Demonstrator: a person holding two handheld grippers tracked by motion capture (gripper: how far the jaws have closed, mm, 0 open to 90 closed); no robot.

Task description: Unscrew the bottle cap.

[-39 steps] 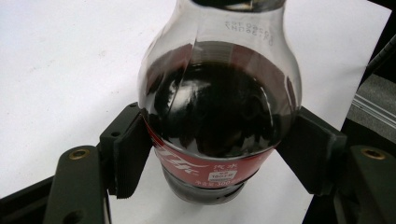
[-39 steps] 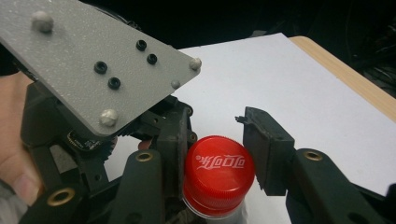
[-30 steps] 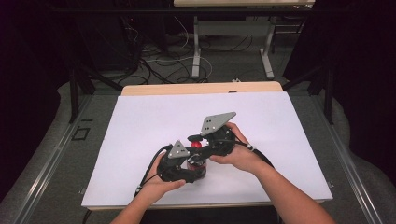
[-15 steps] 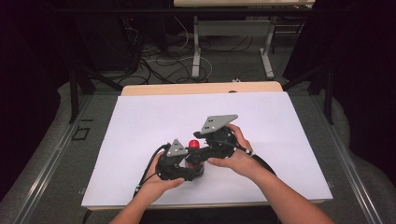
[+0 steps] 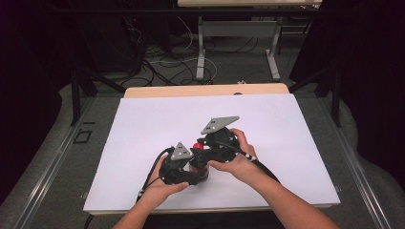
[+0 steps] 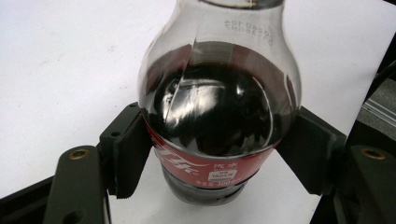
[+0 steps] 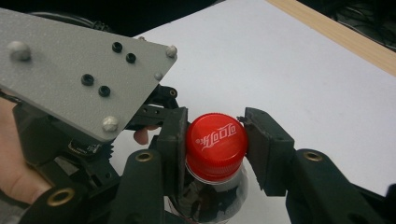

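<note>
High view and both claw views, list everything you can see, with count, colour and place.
Small clear plastic cola bottle: one, dark drink, red label, upright on the sheet between the claws.
Red screw cap: one, on the bottle's neck.
White sheet: one, covering the tabletop.
Wooden table: one, light brown, edge showing beyond the sheet.
Left claw: black, shut on the bottle's body.
Right claw: black, jaws have just been closing, shut on the cap.

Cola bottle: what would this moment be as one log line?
left gripper shut on cola bottle | right gripper shut on red cap | white table
</note>
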